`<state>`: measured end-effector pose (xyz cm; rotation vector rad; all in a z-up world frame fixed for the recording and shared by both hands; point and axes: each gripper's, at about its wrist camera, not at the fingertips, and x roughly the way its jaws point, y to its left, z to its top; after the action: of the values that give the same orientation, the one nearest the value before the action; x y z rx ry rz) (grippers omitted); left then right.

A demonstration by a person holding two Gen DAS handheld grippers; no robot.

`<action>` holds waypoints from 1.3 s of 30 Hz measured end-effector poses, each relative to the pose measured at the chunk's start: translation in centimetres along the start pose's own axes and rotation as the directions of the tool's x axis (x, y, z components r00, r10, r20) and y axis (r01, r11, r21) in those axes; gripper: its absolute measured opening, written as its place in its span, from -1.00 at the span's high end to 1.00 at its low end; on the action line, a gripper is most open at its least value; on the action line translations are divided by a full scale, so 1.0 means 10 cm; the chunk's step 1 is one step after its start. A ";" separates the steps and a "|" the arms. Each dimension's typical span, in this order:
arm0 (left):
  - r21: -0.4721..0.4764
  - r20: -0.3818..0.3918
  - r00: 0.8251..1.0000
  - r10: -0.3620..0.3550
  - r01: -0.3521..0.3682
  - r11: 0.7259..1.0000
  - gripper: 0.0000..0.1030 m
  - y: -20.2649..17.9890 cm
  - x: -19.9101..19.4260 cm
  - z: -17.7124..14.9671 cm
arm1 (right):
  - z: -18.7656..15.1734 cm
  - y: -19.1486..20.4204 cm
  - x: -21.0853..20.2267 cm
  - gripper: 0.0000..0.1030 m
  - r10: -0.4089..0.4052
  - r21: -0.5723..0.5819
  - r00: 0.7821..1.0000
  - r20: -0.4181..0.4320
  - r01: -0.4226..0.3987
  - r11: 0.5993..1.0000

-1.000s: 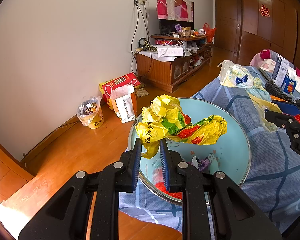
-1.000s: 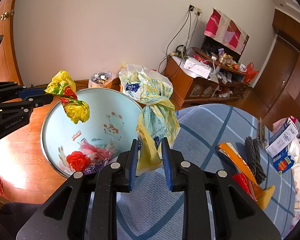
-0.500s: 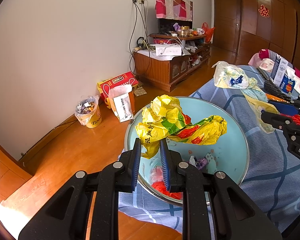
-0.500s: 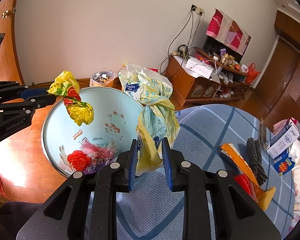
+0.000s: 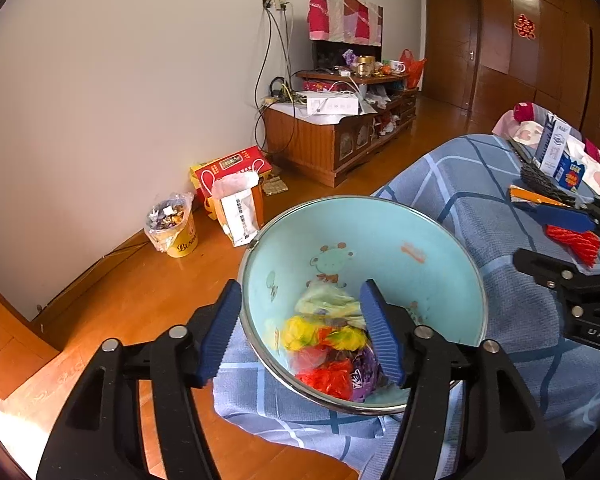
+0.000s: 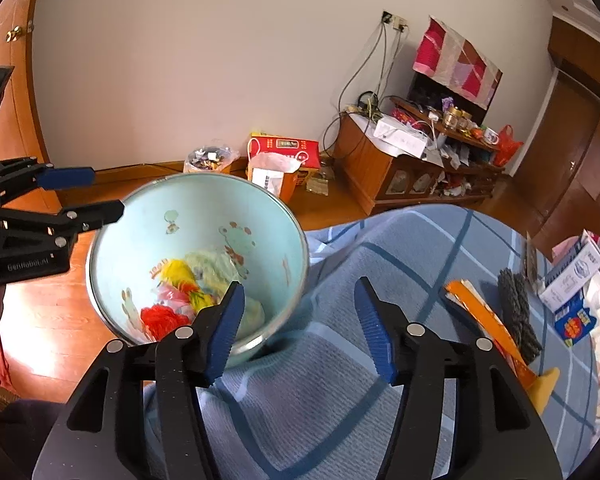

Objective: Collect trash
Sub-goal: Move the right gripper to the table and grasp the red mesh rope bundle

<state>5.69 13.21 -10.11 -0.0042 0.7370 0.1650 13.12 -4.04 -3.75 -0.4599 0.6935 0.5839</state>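
Open basin [image 5: 400, 220] mouth, trash [image 5: 328, 344] below

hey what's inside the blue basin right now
The blue basin holds crumpled trash: a yellow wrapper, a pale bag, red plastic and a purple wrapper. Anything beneath that pile is covered.

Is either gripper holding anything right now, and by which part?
Nothing. The left gripper and right gripper are open and empty; the bags lie in the basin.
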 end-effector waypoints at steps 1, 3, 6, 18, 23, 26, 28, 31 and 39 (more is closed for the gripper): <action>-0.002 -0.003 1.000 0.001 -0.001 1.000 -0.25 0.00 0.01 -0.01 | -0.03 -0.03 -0.01 -0.15 -0.006 0.005 1.000 -0.001 0.006 1.000; -0.006 -0.010 1.000 0.006 -0.006 1.000 -0.35 0.00 0.03 -0.02 | -0.15 -0.17 -0.07 -0.16 -0.031 0.034 0.999 -0.008 0.031 0.999; 0.003 -0.032 0.999 0.001 -0.001 1.000 -0.36 -0.07 0.09 -0.08 | -0.33 -0.41 -0.17 -0.21 -0.075 0.093 0.997 -0.016 0.076 0.993; 0.079 -0.092 0.995 -0.022 0.030 0.996 -0.38 -0.38 0.25 -0.27 | -1.01 -1.52 -0.45 -0.22 -0.250 0.393 0.962 -0.113 0.274 0.878; 0.074 -0.095 0.995 -0.020 0.027 0.997 -0.38 -0.37 0.26 -0.28 | -1.01 -1.55 -0.29 -0.22 -0.195 0.394 0.968 -0.158 0.243 0.886; 0.067 -0.096 0.995 -0.021 0.028 0.997 -0.39 -0.35 0.27 -0.26 | -1.00 -1.57 -0.19 -0.03 -0.175 0.378 0.964 -0.200 0.241 0.894; 0.067 -0.096 0.995 -0.022 0.028 0.997 -0.39 -0.35 0.27 -0.26 | -1.03 -1.59 -0.13 0.40 -0.145 0.376 0.963 -0.225 0.223 0.899; 0.071 -0.095 0.995 -0.024 0.031 0.997 -0.39 -0.36 0.27 -0.26 | -1.06 -1.57 -0.15 0.58 -0.127 0.365 0.967 -0.223 0.203 0.909; 0.083 -0.086 0.996 -0.038 0.045 0.996 -0.39 -0.45 0.22 -0.23 | -1.11 -1.40 -0.52 0.63 -0.093 0.358 0.982 -0.162 0.146 0.922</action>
<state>6.42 8.94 -13.53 0.0549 0.8267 0.0942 13.73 -22.62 -4.88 -0.1906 0.8848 0.2951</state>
